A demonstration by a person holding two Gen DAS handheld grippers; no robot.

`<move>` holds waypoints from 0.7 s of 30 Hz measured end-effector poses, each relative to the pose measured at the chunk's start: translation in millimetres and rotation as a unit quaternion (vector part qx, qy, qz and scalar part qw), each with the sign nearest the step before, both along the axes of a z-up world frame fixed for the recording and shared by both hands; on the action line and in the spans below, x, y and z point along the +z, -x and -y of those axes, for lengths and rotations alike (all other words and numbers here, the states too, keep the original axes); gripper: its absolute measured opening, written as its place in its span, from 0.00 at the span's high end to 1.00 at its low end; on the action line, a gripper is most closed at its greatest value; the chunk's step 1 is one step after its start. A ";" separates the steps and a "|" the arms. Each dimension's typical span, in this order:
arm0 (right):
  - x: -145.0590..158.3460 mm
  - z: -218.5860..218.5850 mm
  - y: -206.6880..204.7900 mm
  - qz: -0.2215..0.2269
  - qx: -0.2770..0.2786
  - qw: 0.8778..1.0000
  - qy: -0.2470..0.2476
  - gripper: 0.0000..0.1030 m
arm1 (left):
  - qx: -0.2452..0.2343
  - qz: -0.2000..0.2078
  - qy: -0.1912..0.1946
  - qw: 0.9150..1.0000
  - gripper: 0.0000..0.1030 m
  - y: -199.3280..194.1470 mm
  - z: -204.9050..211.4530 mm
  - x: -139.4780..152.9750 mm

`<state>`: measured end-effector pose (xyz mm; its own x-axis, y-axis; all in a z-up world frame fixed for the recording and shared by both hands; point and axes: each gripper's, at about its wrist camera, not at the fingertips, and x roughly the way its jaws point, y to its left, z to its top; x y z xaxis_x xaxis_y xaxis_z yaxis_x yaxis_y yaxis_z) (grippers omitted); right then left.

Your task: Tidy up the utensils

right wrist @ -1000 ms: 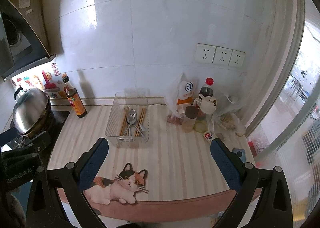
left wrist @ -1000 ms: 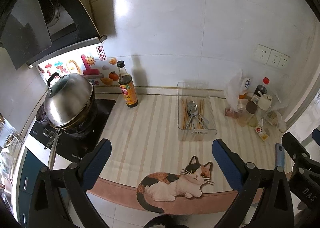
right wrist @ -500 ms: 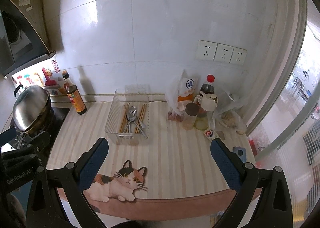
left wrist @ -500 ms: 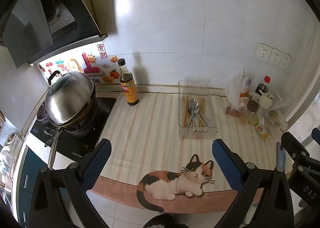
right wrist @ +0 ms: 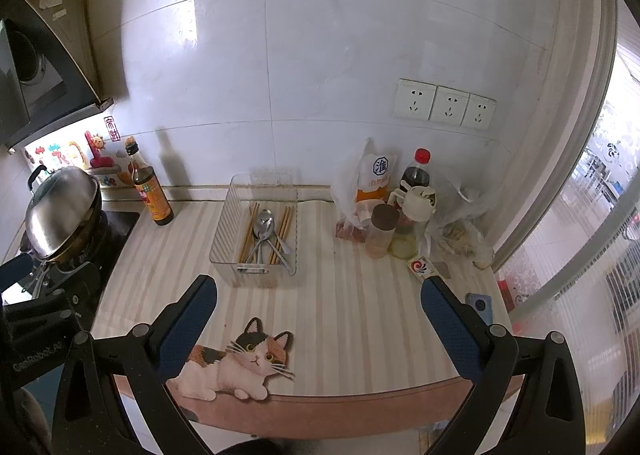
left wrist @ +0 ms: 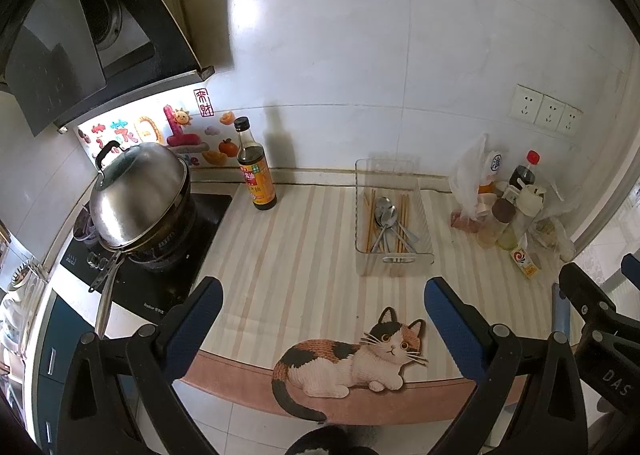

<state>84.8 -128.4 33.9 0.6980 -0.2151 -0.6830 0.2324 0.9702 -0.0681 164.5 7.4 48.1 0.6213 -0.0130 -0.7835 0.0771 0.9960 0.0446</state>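
Left wrist view: left gripper [left wrist: 322, 305], jaws wide, holding nothing, hovering above the near counter edge. Right gripper [right wrist: 318, 303], likewise wide and empty, hovers beside it; both face the wall, so the work area lies straight ahead of them.

Mat [left wrist: 288, 255]: striped, covers the counter; cat figure [left wrist: 360, 359] printed at its near edge, just below the left gripper.

Tray [left wrist: 424, 223]: clear plastic, long side pointing to the wall, well beyond both grippers. Holds chopsticks [left wrist: 369, 215] in two bundles along the sides and spoons [left wrist: 384, 215] heaped between them, handles fanned toward the near end. The spoons cross over the right bundle, so by my reading the sorting is not finished.

Sauce bottle [left wrist: 256, 171]: upright, left of the tray, apart from it.

Wok [left wrist: 136, 199]: lidded, on the hob at far left.

Condiments [right wrist: 400, 223]: bottles, jars and bags crowded in the right corner, clear of the tray.

Sockets [right wrist: 446, 105]: three, on the wall above them.

Phone [right wrist: 480, 303]: at the right counter edge, beside the right gripper.
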 end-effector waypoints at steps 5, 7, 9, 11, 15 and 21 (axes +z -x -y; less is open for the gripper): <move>0.3 -0.1 -0.5 0.000 0.000 1.000 0.000 0.00 | 0.000 0.001 0.000 1.000 0.00 0.0 0.3 0.3; 0.5 1.1 -1.3 0.000 0.001 1.000 0.001 0.00 | -0.001 0.000 0.000 1.000 0.00 0.0 -0.1 0.2; 0.4 0.9 -1.0 -0.001 0.000 1.000 0.000 0.00 | -0.001 0.001 0.000 1.000 0.00 -0.1 -0.1 0.2; -0.1 0.2 -0.4 -0.001 0.001 1.000 0.002 0.00 | -0.001 -0.001 0.000 1.000 0.00 -0.1 -0.3 -0.3; 0.6 1.0 -1.3 -0.001 0.001 1.000 0.001 0.00 | -0.001 0.000 -0.001 1.000 0.00 0.3 -0.4 0.6; -0.7 3.3 -0.9 -0.004 0.007 1.000 0.000 0.00 | 0.000 0.000 -0.001 1.000 0.00 0.1 -0.5 0.4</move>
<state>85.7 -131.6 33.1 0.6952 -0.2066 -0.6885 0.2191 0.9731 -0.0707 164.4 7.9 48.5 0.6213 -0.0124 -0.7835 0.0777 0.9959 0.0459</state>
